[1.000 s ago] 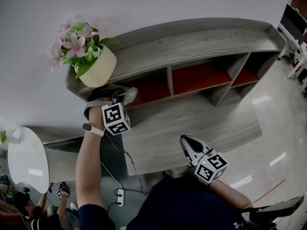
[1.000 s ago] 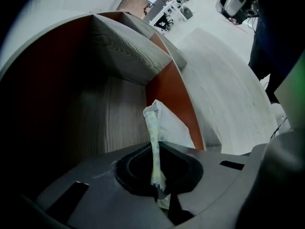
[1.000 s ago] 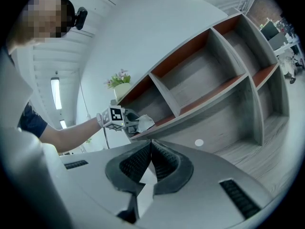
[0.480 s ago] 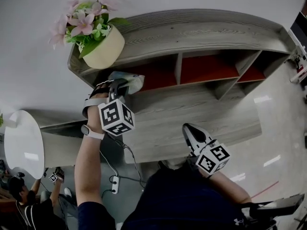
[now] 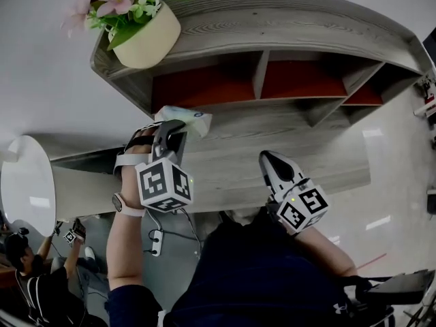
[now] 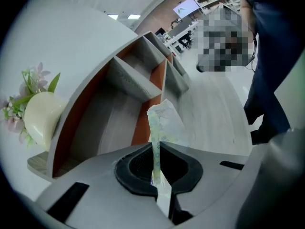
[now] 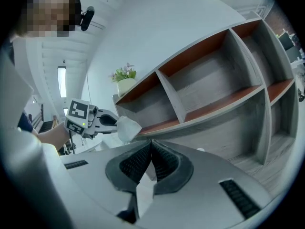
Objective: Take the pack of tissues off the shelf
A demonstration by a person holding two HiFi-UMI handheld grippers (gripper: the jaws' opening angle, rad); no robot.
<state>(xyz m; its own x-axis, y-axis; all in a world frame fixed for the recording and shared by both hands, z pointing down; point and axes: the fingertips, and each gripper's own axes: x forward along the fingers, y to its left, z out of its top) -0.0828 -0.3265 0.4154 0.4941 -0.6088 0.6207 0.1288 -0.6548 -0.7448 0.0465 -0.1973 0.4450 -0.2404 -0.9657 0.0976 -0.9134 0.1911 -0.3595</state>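
The pale, crinkled pack of tissues (image 5: 184, 119) hangs out in front of the grey shelf unit (image 5: 286, 33), clear of its leftmost orange-backed compartment (image 5: 197, 87). My left gripper (image 5: 170, 131) is shut on the pack's edge; in the left gripper view the pack (image 6: 164, 125) stands up thin between the closed jaws. The right gripper view shows the pack (image 7: 127, 128) held off the shelf's lower board. My right gripper (image 5: 270, 161) hovers lower right over the lower board, jaws shut, holding nothing.
A cream pot of pink flowers (image 5: 139, 26) stands on the shelf's top at the left end. A white round table (image 5: 27, 196) lies at far left. People crouch on the floor at bottom left (image 5: 27, 278). A power strip (image 5: 157, 242) lies below the shelf.
My left gripper has drawn back from the leftmost compartment toward me, carrying the pack out of the shelf. The right gripper has stayed roughly where it was.
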